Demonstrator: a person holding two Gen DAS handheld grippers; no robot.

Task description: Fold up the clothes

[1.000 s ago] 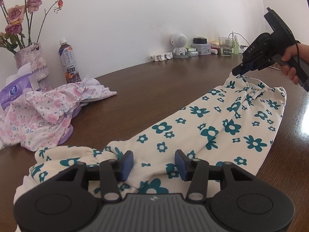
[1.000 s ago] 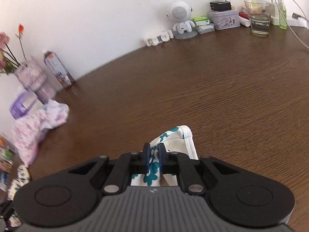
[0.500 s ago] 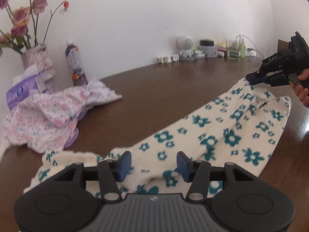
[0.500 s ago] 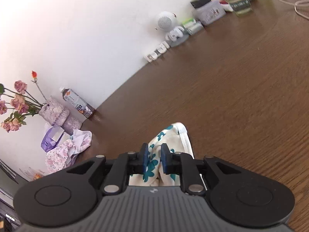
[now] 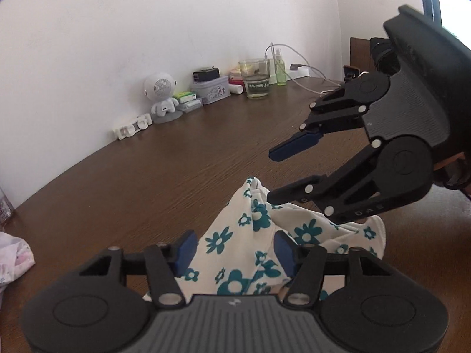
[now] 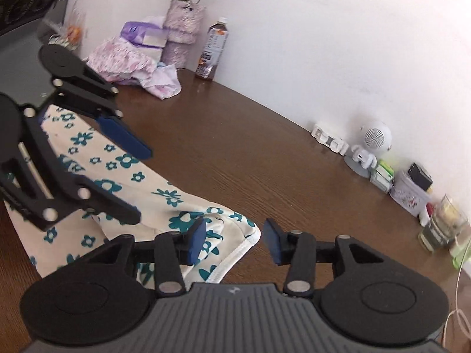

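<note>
We hold both claws spread wide and empty over the floral garment (image 5: 235, 244), which lies doubled over on the table (image 5: 164, 164): left gripper (image 5: 232, 248) beside its raised ridge, right gripper (image 6: 234, 241) above its white-trimmed corner. The loose ridge may slump and skew the fold if we bump it.

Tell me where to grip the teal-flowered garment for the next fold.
Grip the flowered garment at its white-piped hem corner, coming in low from the bare table side. That corner lies flat and exposed just ahead of the open right gripper.
</note>
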